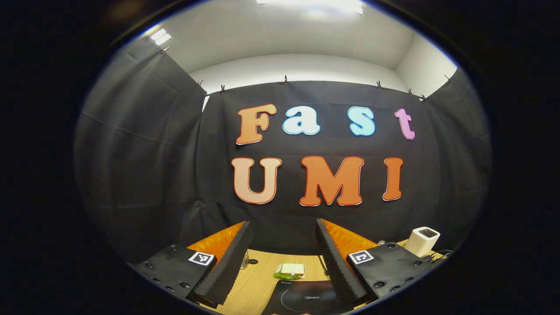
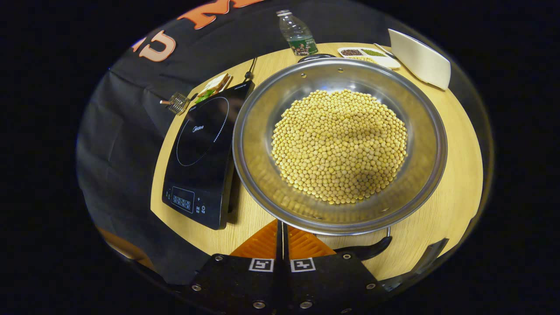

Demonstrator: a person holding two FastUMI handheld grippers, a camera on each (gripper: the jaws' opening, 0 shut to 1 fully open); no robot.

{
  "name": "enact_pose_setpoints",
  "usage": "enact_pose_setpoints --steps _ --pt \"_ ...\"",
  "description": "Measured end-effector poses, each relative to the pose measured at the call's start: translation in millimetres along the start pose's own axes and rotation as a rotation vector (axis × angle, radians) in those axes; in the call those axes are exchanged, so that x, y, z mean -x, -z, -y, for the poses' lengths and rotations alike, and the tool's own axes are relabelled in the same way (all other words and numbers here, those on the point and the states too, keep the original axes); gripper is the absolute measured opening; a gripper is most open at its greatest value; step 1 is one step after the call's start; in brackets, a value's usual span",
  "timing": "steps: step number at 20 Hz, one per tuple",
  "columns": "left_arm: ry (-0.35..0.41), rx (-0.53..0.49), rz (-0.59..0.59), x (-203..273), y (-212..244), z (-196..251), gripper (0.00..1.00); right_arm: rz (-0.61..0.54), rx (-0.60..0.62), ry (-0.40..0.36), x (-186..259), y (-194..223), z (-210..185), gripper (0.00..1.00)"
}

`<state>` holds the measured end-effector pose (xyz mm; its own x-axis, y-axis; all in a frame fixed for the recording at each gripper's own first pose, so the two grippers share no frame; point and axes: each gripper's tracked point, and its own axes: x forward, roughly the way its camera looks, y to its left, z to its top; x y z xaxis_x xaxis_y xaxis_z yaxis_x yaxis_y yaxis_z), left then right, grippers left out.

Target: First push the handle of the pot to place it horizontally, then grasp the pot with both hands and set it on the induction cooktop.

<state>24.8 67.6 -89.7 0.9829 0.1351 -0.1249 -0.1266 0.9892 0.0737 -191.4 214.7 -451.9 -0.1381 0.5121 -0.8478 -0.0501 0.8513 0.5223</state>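
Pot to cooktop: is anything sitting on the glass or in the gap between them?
Nothing visible. The pot of soybeans sits right beside the induction cooktop, whose glass is bare. The sandwich and small wire rack lie beyond its far edge.

Just ahead of your right gripper's (image 2: 282,238) closed jaws sits the steel pot (image 2: 258,144), upright and heaped with yellow beans (image 2: 340,144). Its near black handle (image 2: 365,251) lies level beside those jaws, to their right. The black induction cooktop (image 2: 202,153) lies flat left of the pot; its far end shows between your left gripper's (image 1: 284,267) spread jaws.
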Motion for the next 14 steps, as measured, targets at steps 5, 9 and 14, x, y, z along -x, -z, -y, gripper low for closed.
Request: enact_pose_setpoints --steps 5,9,14 --pt "0.009 0.006 -0.002 -2 3 6 0.96 0.019 -0.025 0.038 3 -6 25 0.0" --pt "0.01 0.015 -0.023 -8 11 8 0.98 0.025 -0.052 0.062 10 -9 45 0.0" --pt "0.0 0.023 -0.03 -14 16 3 0.98 0.036 -0.092 0.086 16 -13 72 0.0"
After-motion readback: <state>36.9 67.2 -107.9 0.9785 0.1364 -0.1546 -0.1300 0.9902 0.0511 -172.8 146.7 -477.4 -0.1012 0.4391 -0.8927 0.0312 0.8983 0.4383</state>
